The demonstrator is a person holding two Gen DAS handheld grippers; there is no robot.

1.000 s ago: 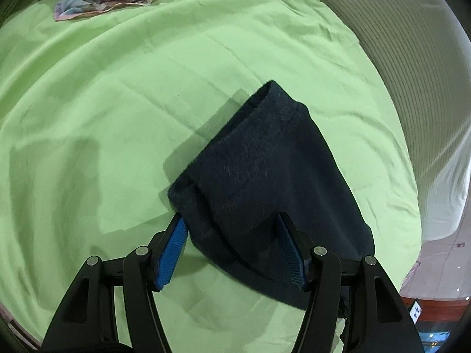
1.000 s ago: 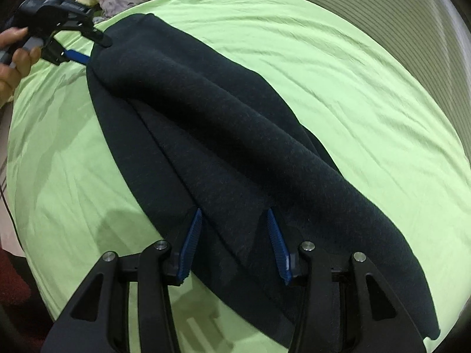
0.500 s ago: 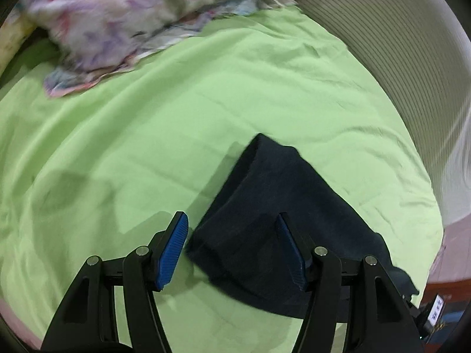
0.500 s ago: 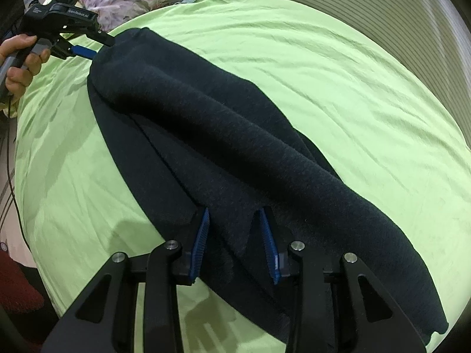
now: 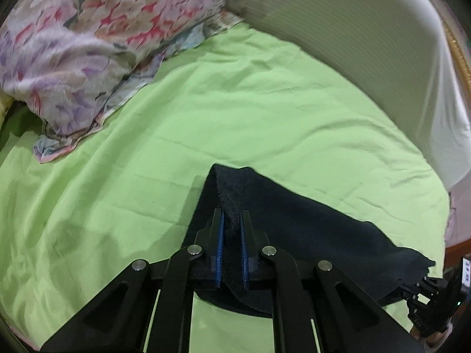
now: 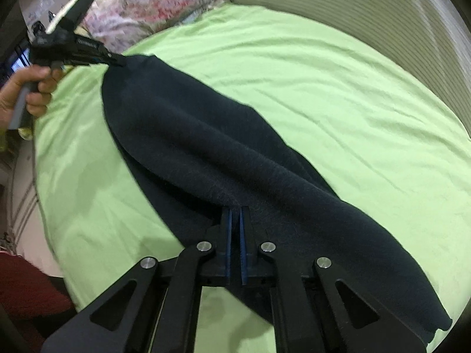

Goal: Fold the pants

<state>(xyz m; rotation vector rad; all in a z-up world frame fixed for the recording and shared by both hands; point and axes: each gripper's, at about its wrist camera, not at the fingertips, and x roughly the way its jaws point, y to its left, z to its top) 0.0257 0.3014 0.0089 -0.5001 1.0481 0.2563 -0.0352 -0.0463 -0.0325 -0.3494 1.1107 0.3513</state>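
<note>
dark pants (image 6: 235,158) lie lengthwise on the green sheet (image 5: 265,111). left gripper (image 5: 232,220) and right gripper (image 6: 235,217) each pinch fabric, jaws narrow. next: lift one end over the other.

navy pants (image 6: 223,158), lime-green sheet (image 5: 235,123), floral pillow (image 5: 88,41)

From my left wrist camera, the cloth of the dark pants (image 5: 309,229) caught between the left tool (image 5: 232,229) hides the inner faces of its blue pads. The pants' far end runs under my right tool (image 5: 432,297), which is cut off at the lower right edge. The flowered pillow (image 5: 88,44) is blurred and cropped at the top. From my right wrist camera, my left hand (image 6: 26,97) is cut by the left edge, and small bright shapes on the wall (image 6: 44,14) behind it are too tiny to tell.
</note>
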